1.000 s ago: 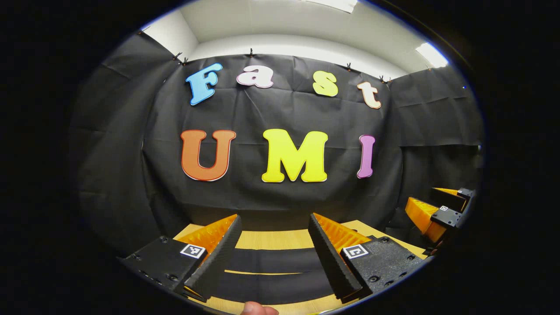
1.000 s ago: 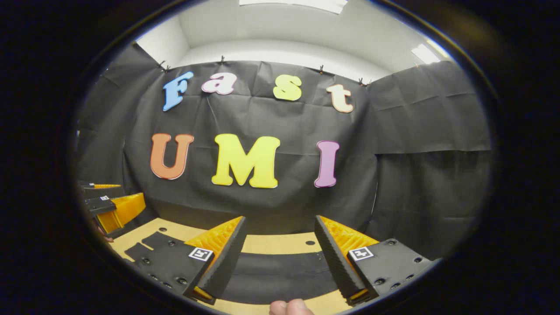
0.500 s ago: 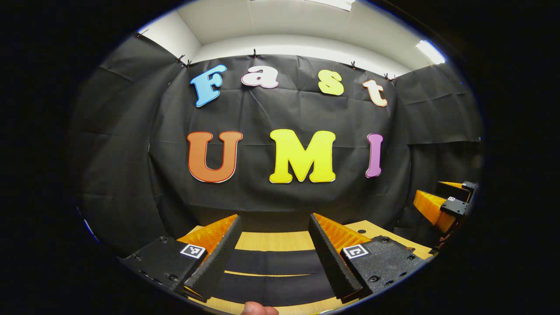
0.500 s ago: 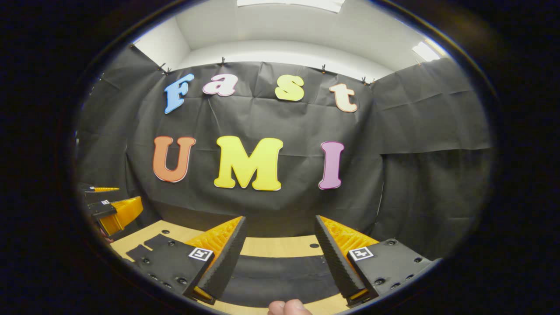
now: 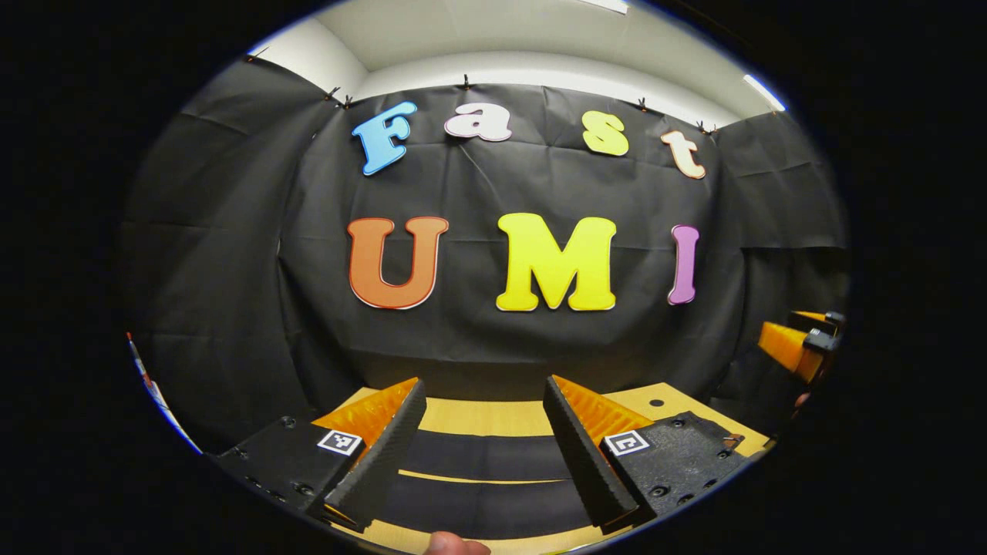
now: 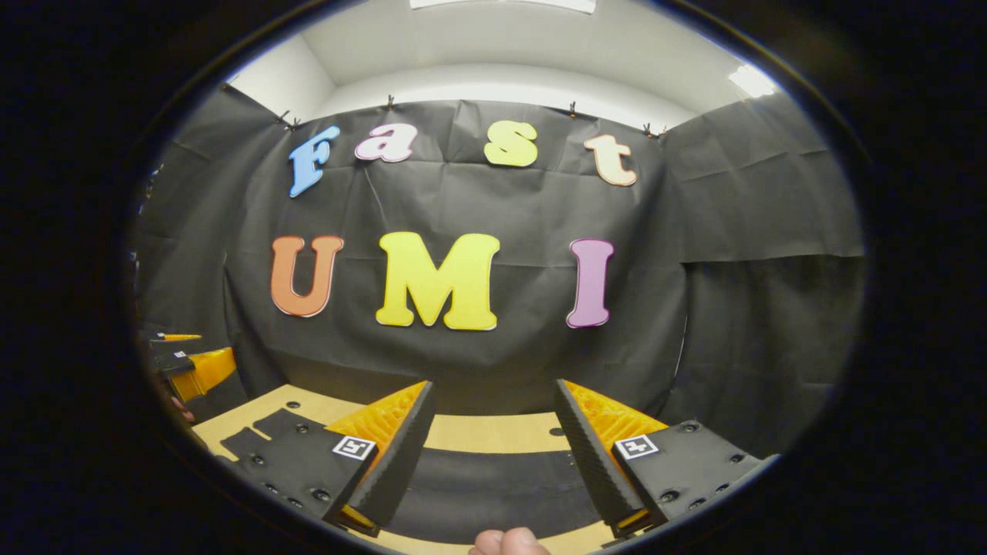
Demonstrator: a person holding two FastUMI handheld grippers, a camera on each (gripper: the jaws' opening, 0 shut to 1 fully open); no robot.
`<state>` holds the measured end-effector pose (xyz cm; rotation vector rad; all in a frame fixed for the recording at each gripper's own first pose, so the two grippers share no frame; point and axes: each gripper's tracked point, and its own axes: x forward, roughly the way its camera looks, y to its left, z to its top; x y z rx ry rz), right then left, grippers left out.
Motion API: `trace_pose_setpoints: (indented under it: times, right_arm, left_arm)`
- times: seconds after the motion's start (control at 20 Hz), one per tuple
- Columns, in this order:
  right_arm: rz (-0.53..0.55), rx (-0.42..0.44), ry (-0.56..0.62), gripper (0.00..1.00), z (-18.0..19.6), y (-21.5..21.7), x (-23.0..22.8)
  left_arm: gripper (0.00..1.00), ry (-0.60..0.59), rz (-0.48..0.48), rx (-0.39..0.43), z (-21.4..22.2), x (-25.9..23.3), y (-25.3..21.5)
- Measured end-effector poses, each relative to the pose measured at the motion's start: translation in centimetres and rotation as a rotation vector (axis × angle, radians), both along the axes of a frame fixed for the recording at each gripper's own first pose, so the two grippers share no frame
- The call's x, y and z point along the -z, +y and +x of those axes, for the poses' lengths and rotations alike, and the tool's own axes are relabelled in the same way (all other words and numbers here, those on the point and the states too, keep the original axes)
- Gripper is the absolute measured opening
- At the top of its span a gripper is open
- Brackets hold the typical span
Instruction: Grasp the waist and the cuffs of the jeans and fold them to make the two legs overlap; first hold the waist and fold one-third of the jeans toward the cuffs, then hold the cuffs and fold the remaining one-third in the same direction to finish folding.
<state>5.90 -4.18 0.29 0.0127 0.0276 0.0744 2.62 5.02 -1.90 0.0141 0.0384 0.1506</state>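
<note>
On the pale wooden surface (image 5: 493, 416) lie the dark, almost black jeans (image 5: 486, 482), spread flat as a wide band below both tools. Seen from the left gripper view, the left tool (image 5: 484, 397) hangs above the jeans with its two fingers wide apart and nothing between them; a thin strip of the wood shows through between two parts of the dark cloth. At the bottom edge of this view a fingertip (image 5: 455, 545) of the person is visible. Far at the right edge, the right tool (image 5: 802, 347) shows small in front of the black cloth wall (image 5: 231, 254).

Seen from the right gripper view, the right tool (image 6: 493, 401) is also released, its fingers spread wide over the jeans (image 6: 486, 493) and not touching them. Another dark part of the jeans lies on the surface (image 6: 493, 432) at the left, beside the tool body. The left tool (image 6: 193, 370) appears small at the left edge, well apart. A fingertip (image 6: 505, 542) of the person shows at the bottom edge.

I cannot tell which end of the jeans is the waist.
</note>
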Motion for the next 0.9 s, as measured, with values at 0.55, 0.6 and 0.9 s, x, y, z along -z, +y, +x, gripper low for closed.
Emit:
trace_pose_setpoints:
  times: [0.55,0.6,0.9]
  right_arm:
    - [-0.053,0.126,0.333,0.95,4.4,-15.2,9.9]
    - [-0.040,0.143,0.364,0.95,4.5,-16.3,11.1]
    - [0.155,0.272,0.718,0.96,4.5,-20.9,21.7]
  left_arm:
    - [0.98,0.218,-0.313,-0.348,-3.8,10.2,17.9]
    - [0.99,0.241,-0.369,-0.372,-4.1,11.3,19.2]
    - [0.99,0.313,-0.897,-0.600,-6.4,21.2,23.5]
